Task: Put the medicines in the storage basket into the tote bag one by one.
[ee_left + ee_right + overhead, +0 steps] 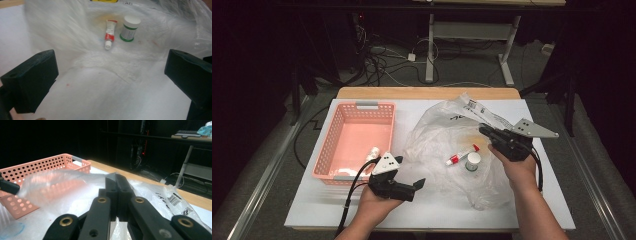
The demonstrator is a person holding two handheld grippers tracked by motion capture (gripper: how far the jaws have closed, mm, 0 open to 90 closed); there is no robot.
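Note:
A clear plastic bag [447,135] lies crumpled on the white table, right of centre. A red-and-white tube [460,155] and a small white bottle with a green band [472,161] rest side by side on its lower layer. My right gripper [484,131] is shut on the bag's upper film and holds it raised; in the right gripper view the jaws [116,179] pinch the film. My left gripper [417,185] stands open near the front edge, facing the bag. Between its wide jaws [111,66] I see the tube [109,33] and bottle [130,31] farther off.
A pink perforated basket [384,112] sits at the table's left with a small white object [373,152] in its near corner. The basket [50,163] stands to the left in the right gripper view. Cables and table legs lie on the floor beyond the far edge.

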